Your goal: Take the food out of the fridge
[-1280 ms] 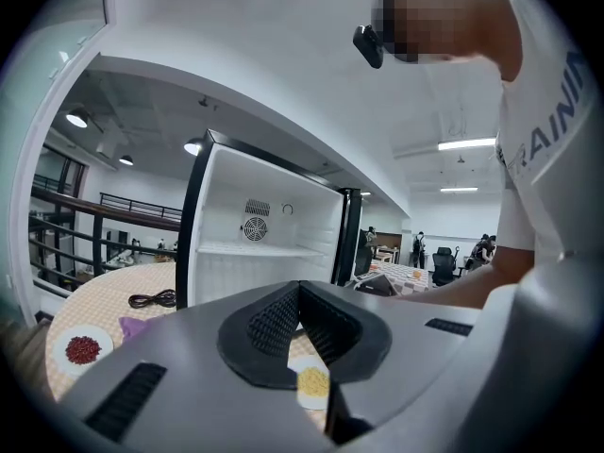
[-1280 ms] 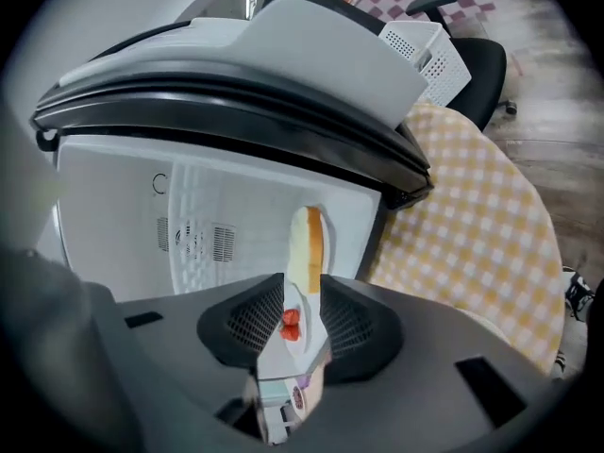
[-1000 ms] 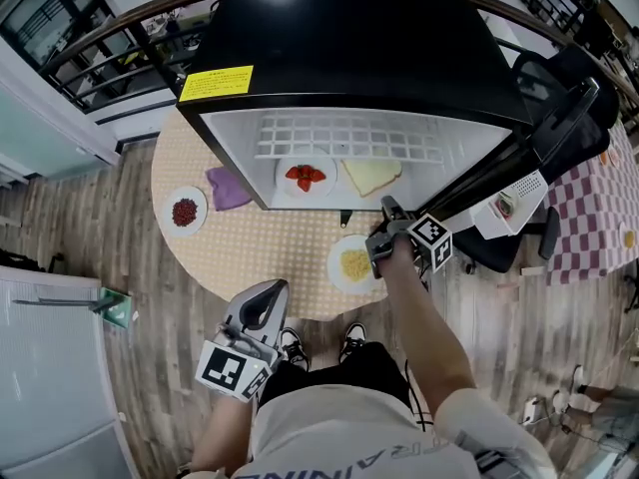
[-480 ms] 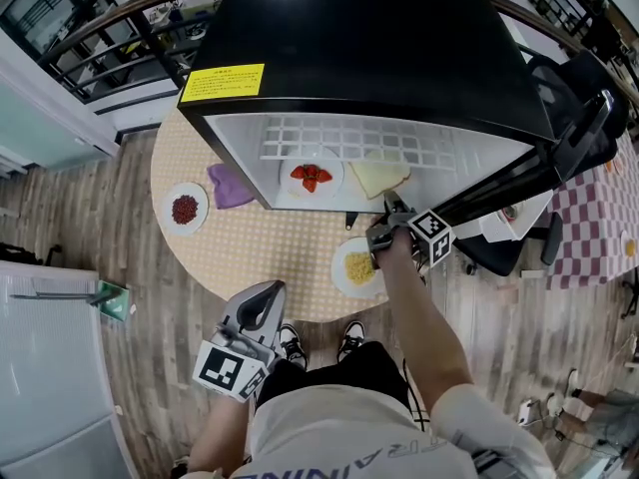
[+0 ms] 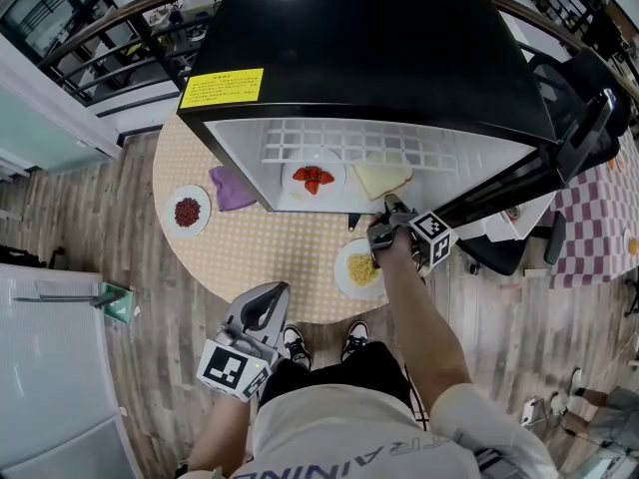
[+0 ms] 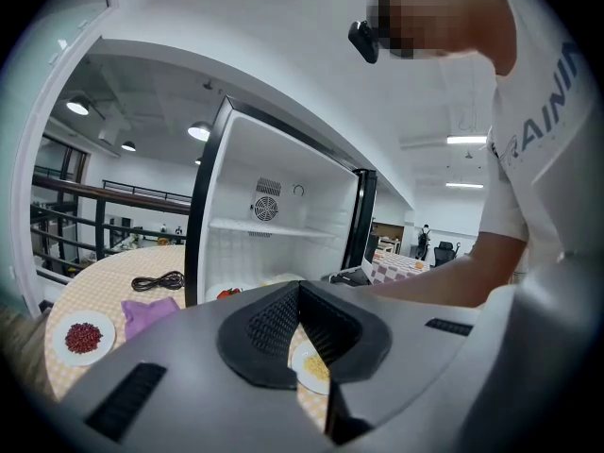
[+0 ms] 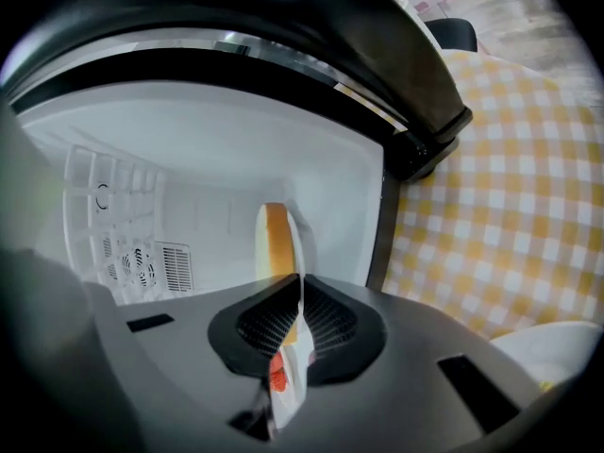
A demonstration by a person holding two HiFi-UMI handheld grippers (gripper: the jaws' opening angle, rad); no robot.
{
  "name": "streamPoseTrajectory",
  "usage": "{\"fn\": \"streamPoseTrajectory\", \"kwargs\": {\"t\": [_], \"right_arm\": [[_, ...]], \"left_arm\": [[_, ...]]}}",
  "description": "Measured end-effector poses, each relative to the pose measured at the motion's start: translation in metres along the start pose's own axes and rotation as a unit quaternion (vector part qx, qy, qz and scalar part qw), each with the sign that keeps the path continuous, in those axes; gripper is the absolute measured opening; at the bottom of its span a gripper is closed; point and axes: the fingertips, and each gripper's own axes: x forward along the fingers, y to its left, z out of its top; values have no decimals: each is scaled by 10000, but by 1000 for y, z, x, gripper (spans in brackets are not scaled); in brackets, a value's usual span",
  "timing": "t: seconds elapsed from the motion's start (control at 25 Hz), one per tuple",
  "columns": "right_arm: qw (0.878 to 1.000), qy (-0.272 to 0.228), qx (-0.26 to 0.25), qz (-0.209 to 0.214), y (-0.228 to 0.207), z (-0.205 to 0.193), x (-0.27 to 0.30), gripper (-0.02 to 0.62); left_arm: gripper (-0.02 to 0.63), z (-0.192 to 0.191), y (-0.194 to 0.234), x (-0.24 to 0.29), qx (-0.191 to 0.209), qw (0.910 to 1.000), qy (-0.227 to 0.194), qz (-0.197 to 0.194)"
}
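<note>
Your right gripper [image 7: 300, 300] just closed, pinching the bread plate [image 7: 298, 253] by its rim at the fridge [image 5: 359, 58] front edge. Keep it level sliding out. Your left gripper [image 6: 298, 295] sits pressed together, empty.

The fridge [image 5: 369, 58] gapes open — its door [image 5: 529, 173] flanks the right, a plate [image 5: 341, 270] lies before it.

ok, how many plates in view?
4. On the table: bean plate, corn plate. In the fridge: strawberry plate, bread plate. More may be hidden.
</note>
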Motion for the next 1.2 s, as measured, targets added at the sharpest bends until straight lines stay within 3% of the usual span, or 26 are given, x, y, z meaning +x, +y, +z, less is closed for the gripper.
{"fn": "streamPoseTrajectory", "kwargs": {"t": [0.36, 0.76, 0.96, 1.2], "right_arm": [[9982, 87, -123, 573, 9, -2, -18, 26], [9987, 157, -204, 445, -19, -6, -46, 27], [9987, 170, -87, 480, -24, -5, -46, 28], [9954, 171, 295, 896, -27, -4, -42, 28]], "left_arm": [[6, -12, -10, 0, -18, 9998, 113, -140], [6, -13, -9, -1, -51, 9998, 113, -168], [6, -16, -12, -2, -52, 9997, 152, -187], [6, -19, -15, -5, -55, 9997, 179, -178]]}}
